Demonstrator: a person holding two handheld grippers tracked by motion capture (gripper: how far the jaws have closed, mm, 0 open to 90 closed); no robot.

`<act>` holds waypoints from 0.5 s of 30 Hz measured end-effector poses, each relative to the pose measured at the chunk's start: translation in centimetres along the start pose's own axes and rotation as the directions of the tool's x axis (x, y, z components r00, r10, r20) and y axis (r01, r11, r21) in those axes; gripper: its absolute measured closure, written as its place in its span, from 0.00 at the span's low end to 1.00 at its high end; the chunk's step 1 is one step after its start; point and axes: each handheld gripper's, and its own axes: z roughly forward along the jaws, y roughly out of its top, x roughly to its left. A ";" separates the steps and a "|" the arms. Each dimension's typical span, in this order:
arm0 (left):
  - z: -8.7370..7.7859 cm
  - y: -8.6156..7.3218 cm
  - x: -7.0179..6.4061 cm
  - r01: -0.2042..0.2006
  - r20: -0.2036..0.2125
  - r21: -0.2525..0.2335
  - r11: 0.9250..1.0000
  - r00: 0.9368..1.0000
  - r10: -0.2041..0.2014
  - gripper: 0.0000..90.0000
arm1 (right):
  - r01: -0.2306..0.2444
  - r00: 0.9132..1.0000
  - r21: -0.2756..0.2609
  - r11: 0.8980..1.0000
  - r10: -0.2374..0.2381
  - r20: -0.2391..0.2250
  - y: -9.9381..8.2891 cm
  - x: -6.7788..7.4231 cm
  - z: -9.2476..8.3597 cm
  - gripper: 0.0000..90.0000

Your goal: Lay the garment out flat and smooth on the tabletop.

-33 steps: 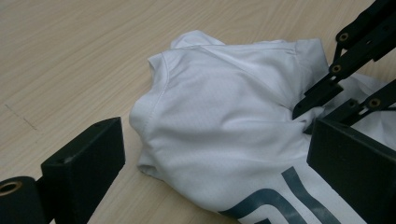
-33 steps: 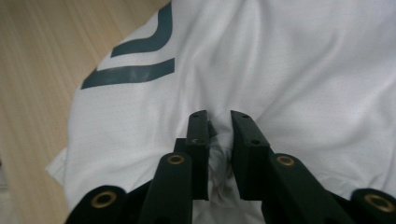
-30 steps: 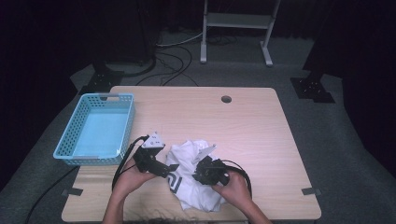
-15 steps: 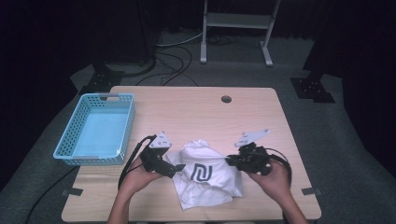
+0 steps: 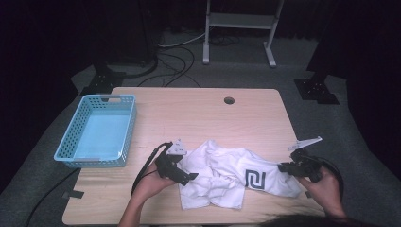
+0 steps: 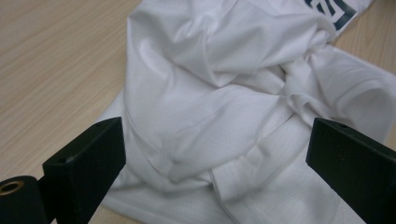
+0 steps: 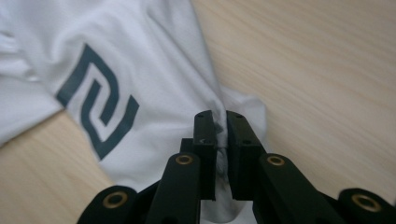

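Observation:
A crumpled white T-shirt (image 5: 227, 175) with a dark blue angular logo (image 5: 254, 180) lies on the near part of the wooden table (image 5: 198, 113). My right gripper (image 5: 283, 167) is shut on the shirt's right edge, pinching a fold of the cloth (image 7: 233, 105) between its jaws beside the logo (image 7: 100, 109). My left gripper (image 5: 191, 176) is at the shirt's left side, open, its jaws wide apart over the bunched white fabric (image 6: 219, 107).
A light blue plastic basket (image 5: 97, 132) stands at the table's left edge. A round cable hole (image 5: 229, 100) sits near the far edge. Black cables trail from both grippers. A metal stand (image 5: 241, 28) is on the floor beyond the table.
My right gripper has pulled the shirt's edge out to the right, spreading the cloth and showing the logo. The left gripper has stayed near the shirt's left side.

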 end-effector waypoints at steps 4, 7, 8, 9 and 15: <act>0.6 0.4 -0.2 -0.013 0.003 0.017 1.000 1.000 0.013 0.05 | -0.032 0.999 0.037 0.999 0.030 0.034 -1.0 -1.3 0.7 0.89; 0.9 1.0 -0.5 -0.022 0.004 0.004 1.000 1.000 0.022 0.06 | -0.009 1.000 -0.025 1.000 0.010 0.019 -0.6 -0.5 -0.5 0.82; 1.1 1.2 -0.5 -0.029 0.006 0.003 1.000 1.000 0.029 0.06 | 0.000 1.000 -0.042 0.999 0.000 0.006 -0.3 0.0 -0.9 0.80; 1.3 1.4 -0.6 -0.034 0.009 0.003 0.999 0.999 0.034 0.06 | 0.015 1.000 -0.057 0.998 -0.016 -0.007 0.1 0.5 -1.1 0.78; 2.8 1.9 -1.2 -0.069 0.026 0.003 0.998 0.997 0.069 0.30 | 0.113 0.988 -0.086 0.990 -0.121 -0.098 1.6 3.9 0.1 0.72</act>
